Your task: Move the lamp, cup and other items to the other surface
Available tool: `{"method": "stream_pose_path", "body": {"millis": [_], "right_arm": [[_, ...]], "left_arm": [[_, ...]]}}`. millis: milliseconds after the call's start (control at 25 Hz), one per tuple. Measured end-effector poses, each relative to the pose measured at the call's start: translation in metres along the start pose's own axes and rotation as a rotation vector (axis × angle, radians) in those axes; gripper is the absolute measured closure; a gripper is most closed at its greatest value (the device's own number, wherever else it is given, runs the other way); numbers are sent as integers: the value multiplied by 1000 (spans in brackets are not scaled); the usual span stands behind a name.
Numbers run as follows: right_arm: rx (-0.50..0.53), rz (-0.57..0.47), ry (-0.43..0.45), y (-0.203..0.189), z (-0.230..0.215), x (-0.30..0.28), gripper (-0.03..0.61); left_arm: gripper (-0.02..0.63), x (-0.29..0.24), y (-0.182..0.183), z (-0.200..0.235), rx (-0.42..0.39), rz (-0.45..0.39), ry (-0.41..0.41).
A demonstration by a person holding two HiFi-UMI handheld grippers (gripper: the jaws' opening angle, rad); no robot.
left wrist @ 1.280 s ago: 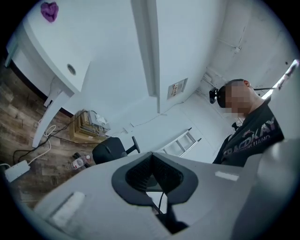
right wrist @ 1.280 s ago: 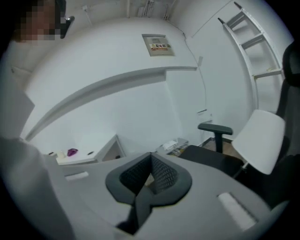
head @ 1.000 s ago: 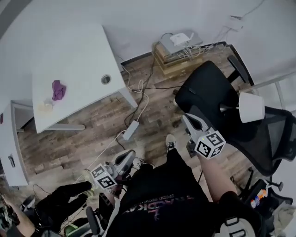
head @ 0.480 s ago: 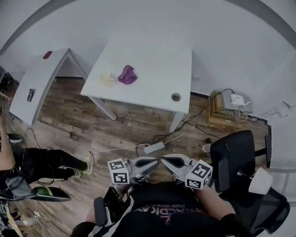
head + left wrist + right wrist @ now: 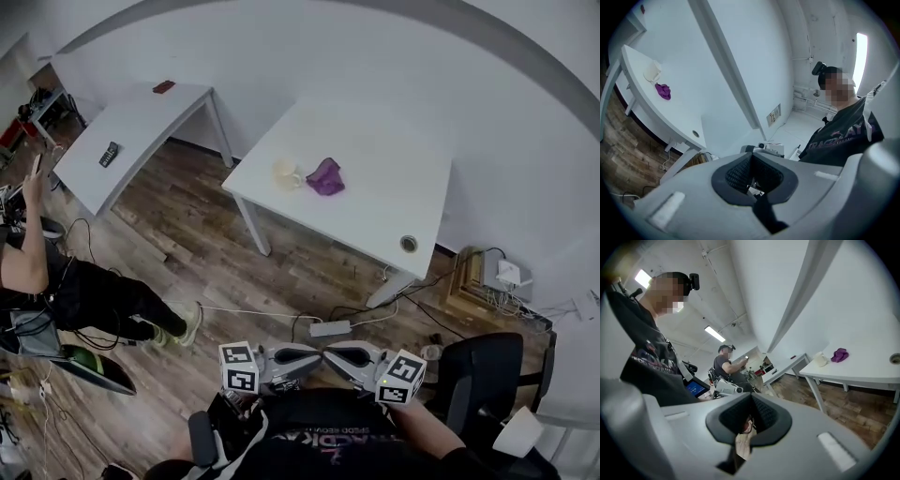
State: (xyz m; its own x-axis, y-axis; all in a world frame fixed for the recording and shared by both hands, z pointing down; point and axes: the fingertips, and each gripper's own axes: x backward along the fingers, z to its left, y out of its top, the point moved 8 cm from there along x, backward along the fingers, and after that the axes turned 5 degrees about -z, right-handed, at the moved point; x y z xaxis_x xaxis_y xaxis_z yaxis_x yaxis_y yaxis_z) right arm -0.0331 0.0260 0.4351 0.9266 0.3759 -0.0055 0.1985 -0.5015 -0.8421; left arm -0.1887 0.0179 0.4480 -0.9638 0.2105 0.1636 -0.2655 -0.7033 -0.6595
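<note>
We saw the table [image 5: 375,178] top as smooth, matt white, like laminate, and the floor [image 5: 187,253] as worn wood planks with a dull grain. The cloth [image 5: 325,176] looked like soft, crumpled purple fabric. The cup [image 5: 286,172] was pale, its finish too small to tell. The left gripper [image 5: 751,157] and right gripper [image 5: 751,399] had smooth matt grey plastic shells, with dark pads [image 5: 737,174] finely ribbed like rubber. The chair [image 5: 483,375] looked matt black.
</note>
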Motion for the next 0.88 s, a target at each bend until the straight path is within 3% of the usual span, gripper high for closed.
{"method": "stream_pose_path", "body": {"millis": [280, 880], "right_arm": [[2, -12, 21, -2, 9, -32, 575], [-24, -60, -33, -17, 21, -34, 575]], "left_arm": [[614, 30, 15, 0, -30, 8, -21], [615, 39, 10, 1, -12, 65, -87]]}}
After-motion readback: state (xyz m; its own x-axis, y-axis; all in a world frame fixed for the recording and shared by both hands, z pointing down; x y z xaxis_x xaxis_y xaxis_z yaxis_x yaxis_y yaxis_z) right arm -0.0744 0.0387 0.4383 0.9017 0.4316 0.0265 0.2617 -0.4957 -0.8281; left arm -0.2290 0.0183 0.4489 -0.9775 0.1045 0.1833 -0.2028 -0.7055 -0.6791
